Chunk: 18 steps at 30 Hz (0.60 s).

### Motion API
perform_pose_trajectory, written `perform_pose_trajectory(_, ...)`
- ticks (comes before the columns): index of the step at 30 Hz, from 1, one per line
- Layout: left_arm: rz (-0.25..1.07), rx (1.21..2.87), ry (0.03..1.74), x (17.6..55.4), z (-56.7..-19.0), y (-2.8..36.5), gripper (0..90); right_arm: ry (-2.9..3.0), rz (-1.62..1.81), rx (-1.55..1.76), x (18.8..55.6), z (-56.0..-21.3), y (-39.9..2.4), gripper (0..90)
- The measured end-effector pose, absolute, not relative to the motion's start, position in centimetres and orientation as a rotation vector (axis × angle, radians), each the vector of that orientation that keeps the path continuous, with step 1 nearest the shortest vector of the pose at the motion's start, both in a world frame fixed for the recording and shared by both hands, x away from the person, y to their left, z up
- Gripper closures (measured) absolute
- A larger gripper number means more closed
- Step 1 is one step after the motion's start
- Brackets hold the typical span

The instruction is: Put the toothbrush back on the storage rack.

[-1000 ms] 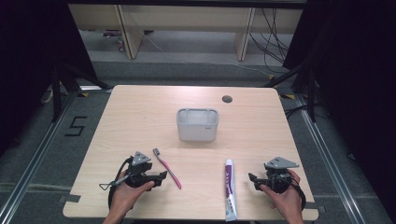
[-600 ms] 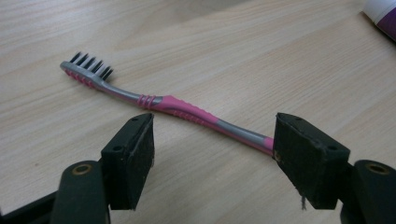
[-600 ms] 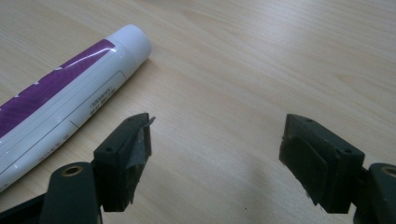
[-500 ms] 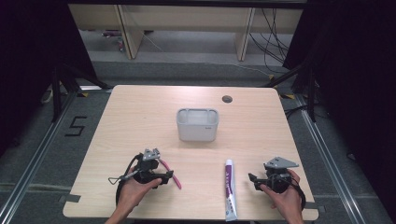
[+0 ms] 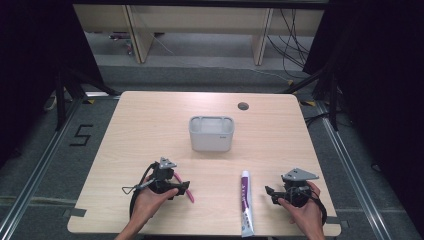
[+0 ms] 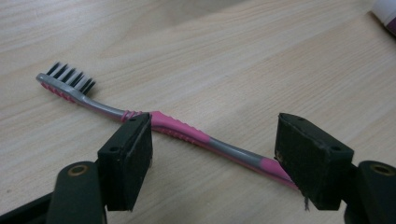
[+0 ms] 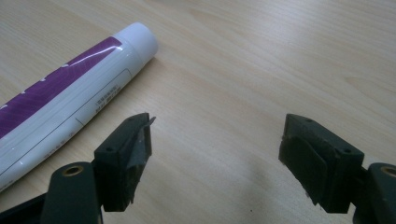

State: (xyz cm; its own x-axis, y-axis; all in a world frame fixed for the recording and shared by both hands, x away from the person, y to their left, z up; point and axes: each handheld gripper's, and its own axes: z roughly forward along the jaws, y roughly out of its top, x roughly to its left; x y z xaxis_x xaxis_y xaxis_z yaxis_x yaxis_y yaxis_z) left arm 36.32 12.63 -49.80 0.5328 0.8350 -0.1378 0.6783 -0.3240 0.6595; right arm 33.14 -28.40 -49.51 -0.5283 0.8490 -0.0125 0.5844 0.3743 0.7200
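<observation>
while the left gripper (image 6: 212, 154) straddles the toothbrush (image 6: 187, 133) with wide jaws, the right gripper's (image 7: 215, 154) gape beside the toothpaste (image 7: 70, 98).

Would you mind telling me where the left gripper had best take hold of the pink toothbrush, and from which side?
Probably mid-handle, on the ribbed pink grip of the toothbrush, coming from above. It lies flat on the table, so only its narrow sides offer purchase. The open left gripper spans it lengthwise and would likely need turning across the handle.

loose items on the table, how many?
3. Pink toothbrush near the front left, under the left gripper; toothpaste tube at front centre-right; grey container mid-table. Its inside isn't fully visible.
</observation>
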Motion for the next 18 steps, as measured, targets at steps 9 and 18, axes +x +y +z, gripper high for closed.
perform_pose_trajectory(9,0.280,2.109,1.230,36.9,-49.8,12.2,27.1,2.251,0.953,1.238,33.2,-49.5,-28.4,26.0)
perform_pose_trajectory(18,0.263,2.192,1.220,37.3,-50.2,11.5,28.3,2.252,0.956,1.233,33.2,-49.4,-28.5,26.1)
